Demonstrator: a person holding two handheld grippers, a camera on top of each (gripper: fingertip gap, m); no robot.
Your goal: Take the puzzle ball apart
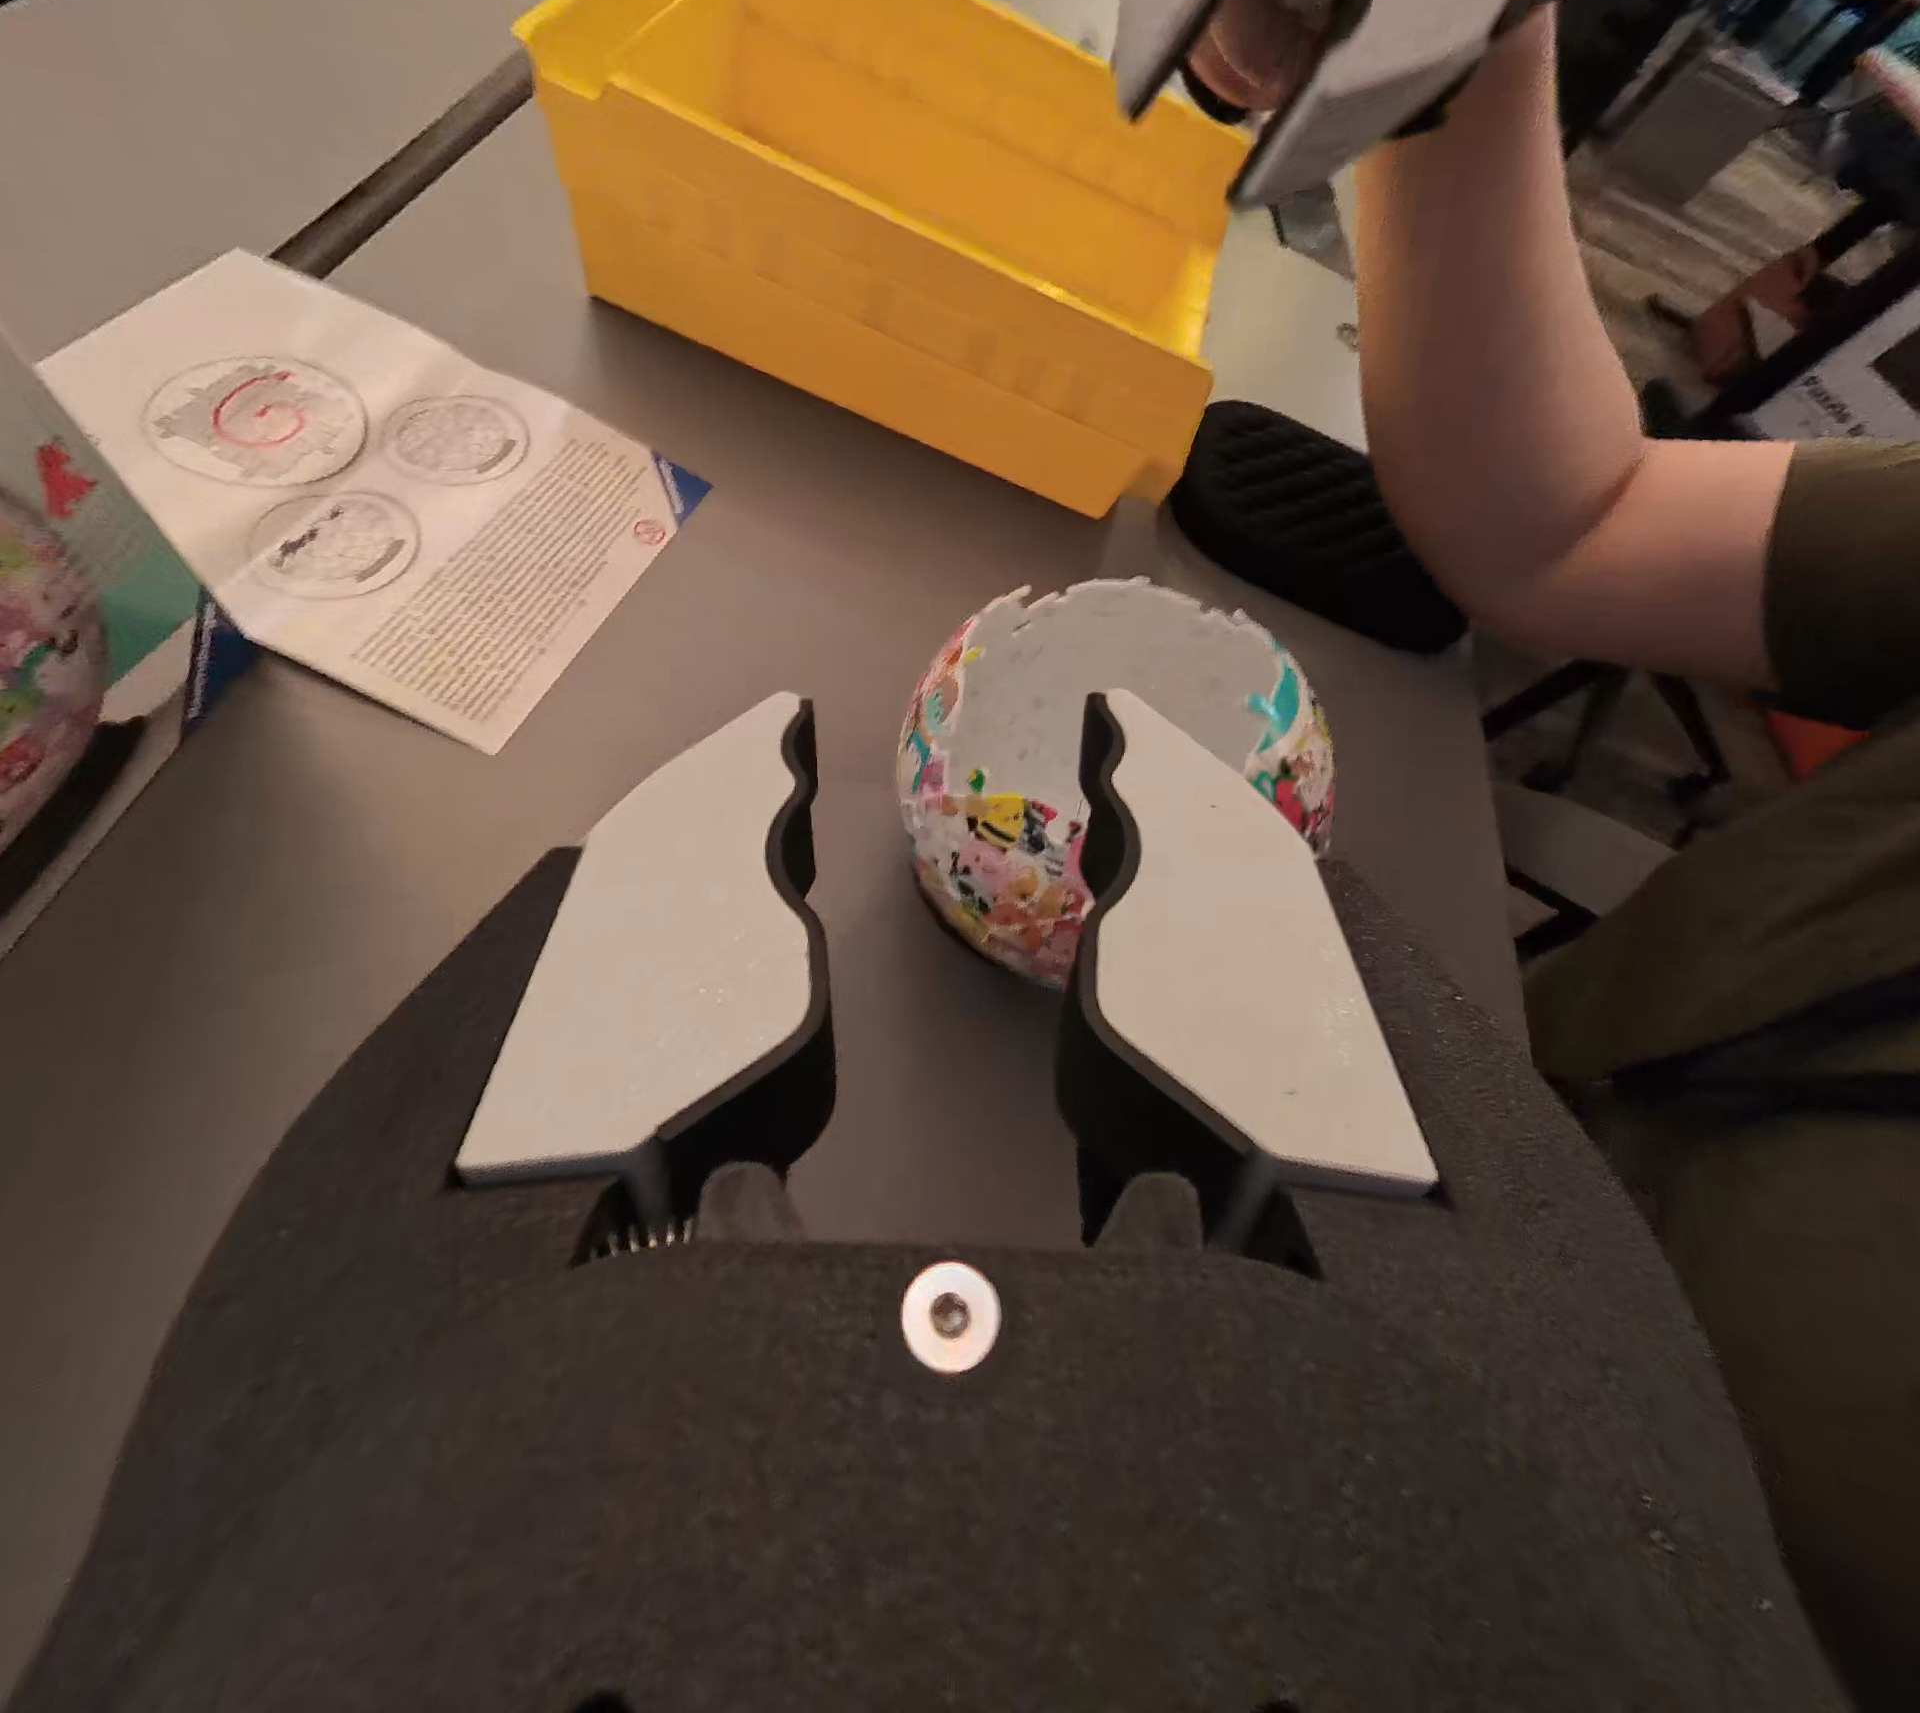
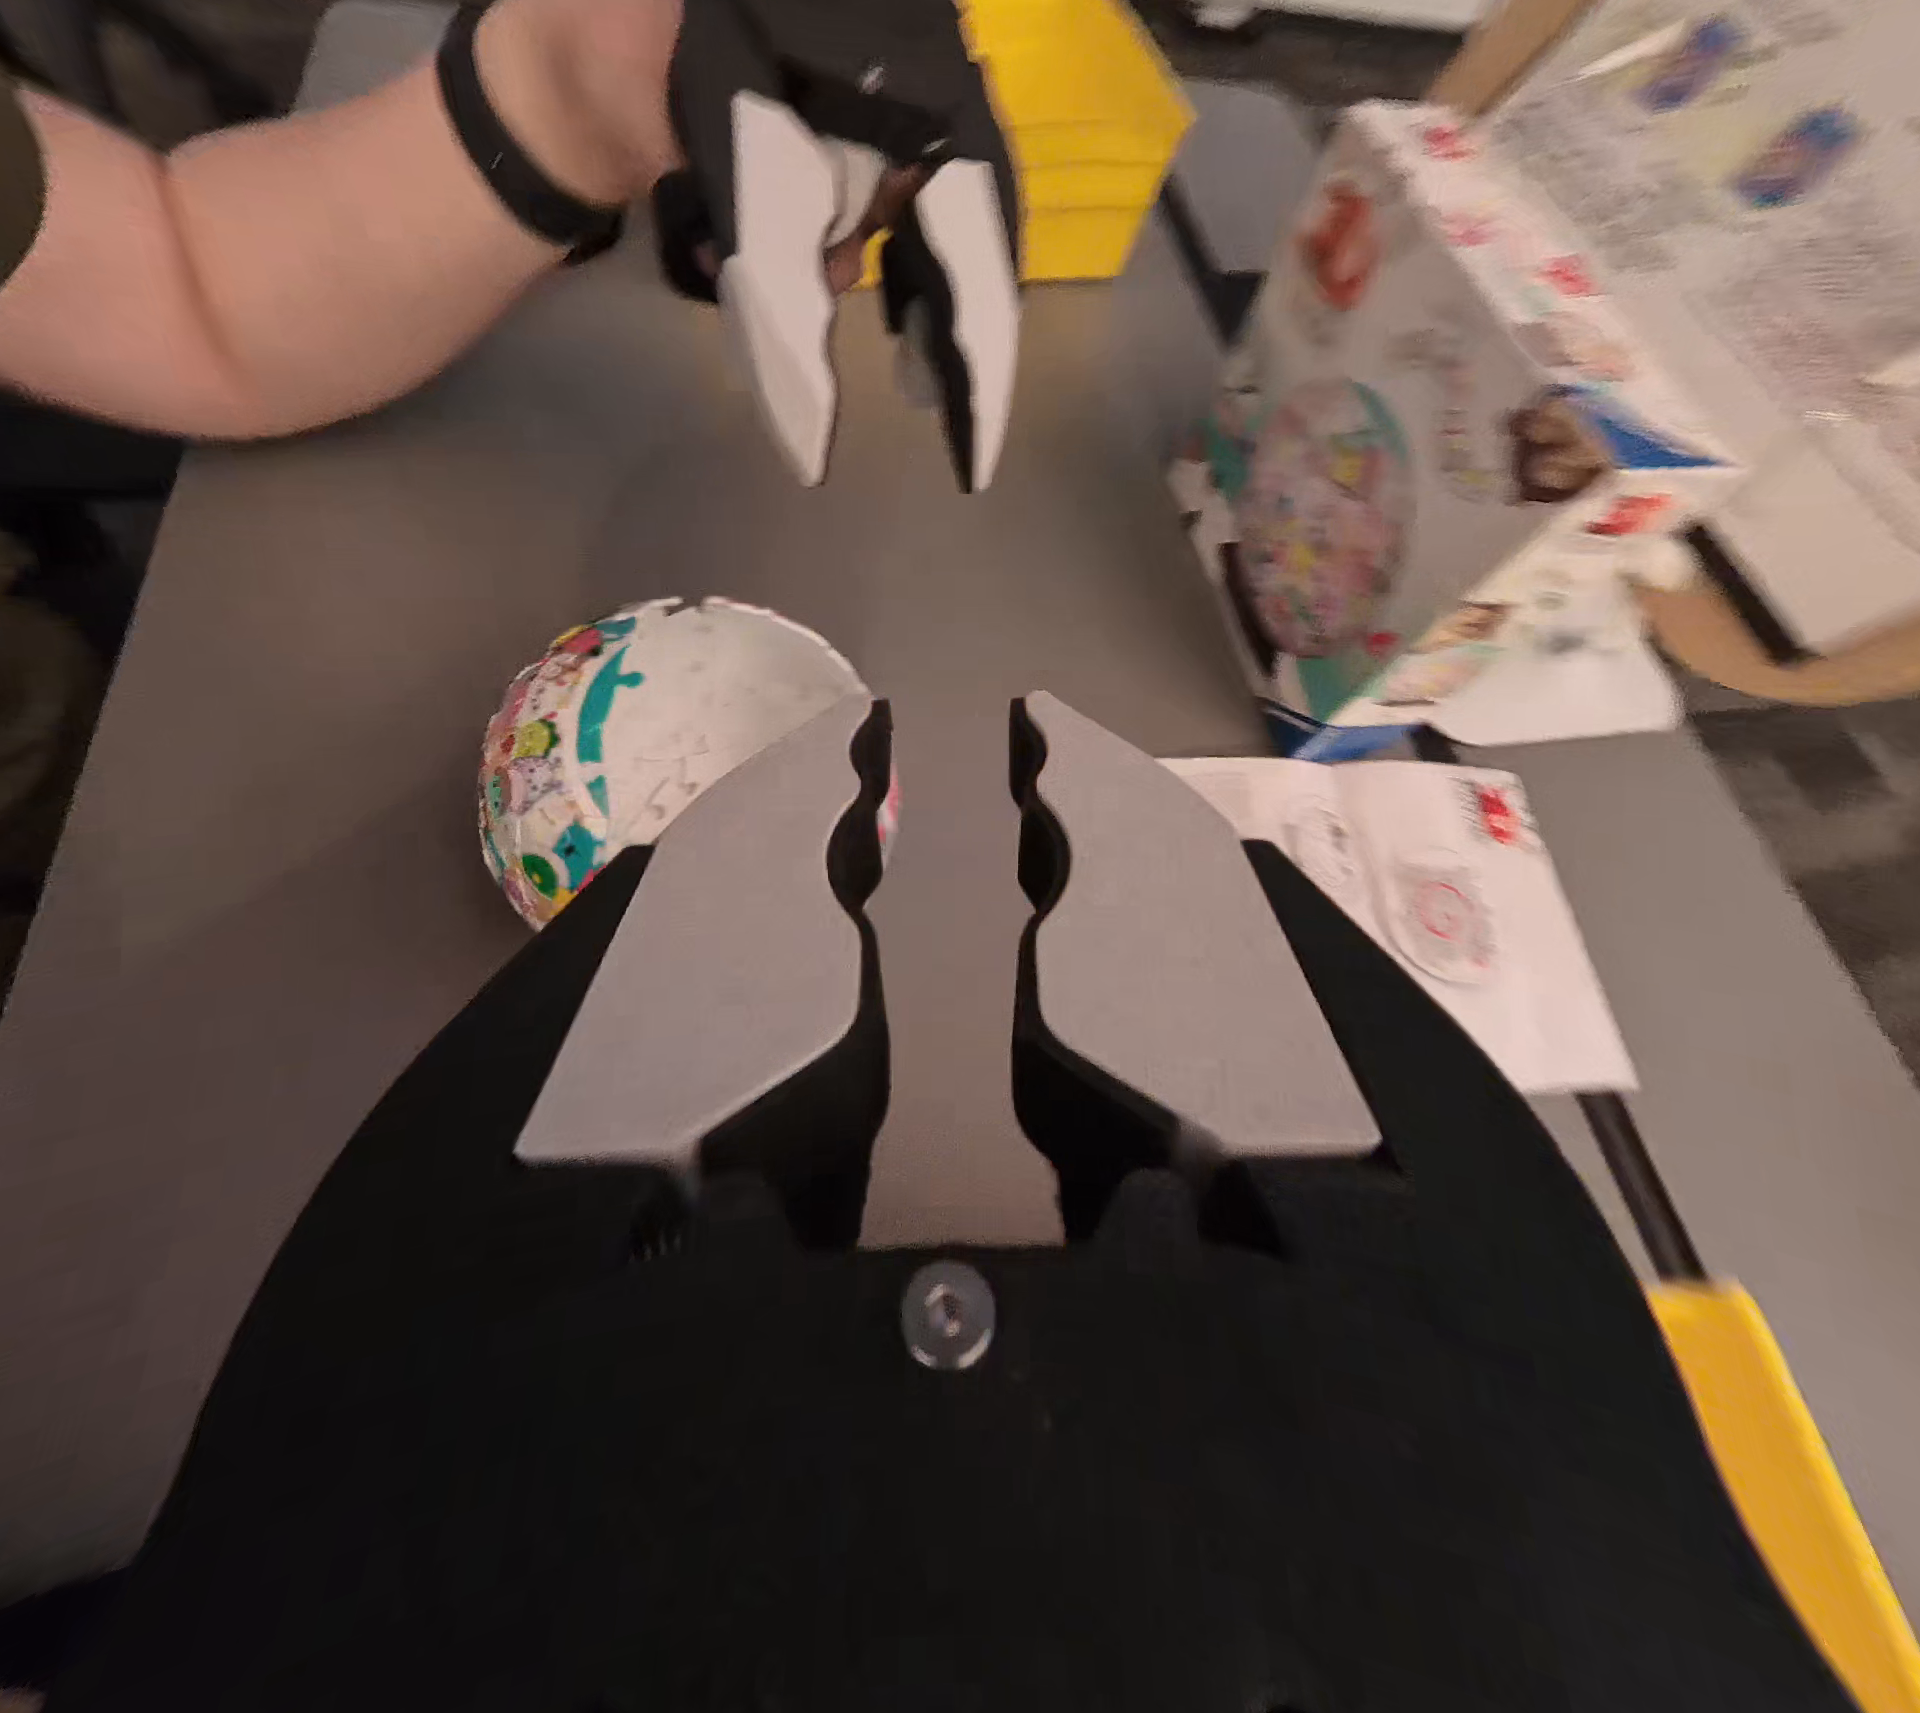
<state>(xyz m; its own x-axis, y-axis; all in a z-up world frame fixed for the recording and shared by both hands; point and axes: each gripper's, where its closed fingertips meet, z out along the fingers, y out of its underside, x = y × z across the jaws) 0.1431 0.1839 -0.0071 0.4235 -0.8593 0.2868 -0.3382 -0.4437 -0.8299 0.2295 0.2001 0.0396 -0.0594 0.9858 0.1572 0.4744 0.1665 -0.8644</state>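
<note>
The puzzle ball [image 1: 997,822] rests on the grey table as a partial shell, colourful outside, white inside, open at the top with a jagged rim. My left gripper [image 1: 948,707] is open and empty just above and in front of it; its right finger overlaps the ball's near side. In the right wrist view the ball [image 2: 623,749] lies to the left of my right gripper [image 2: 951,707], which is open with a narrow gap and empty. The right gripper [image 1: 1190,146] hangs over the yellow bin. The left gripper [image 2: 894,474] shows above the table, open.
A yellow bin [image 1: 883,292] stands behind the ball; its rim shows at the lower right of the right wrist view [image 2: 1787,1476]. A second yellow bin [image 2: 1081,105] is farther off. A paper sheet [image 1: 364,479], the puzzle box [image 2: 1434,416], a black ribbed object [image 1: 1288,500] and a person's arm [image 1: 1507,416] surround the ball. The left gripper's tips are roughly 11 cm from the right gripper's.
</note>
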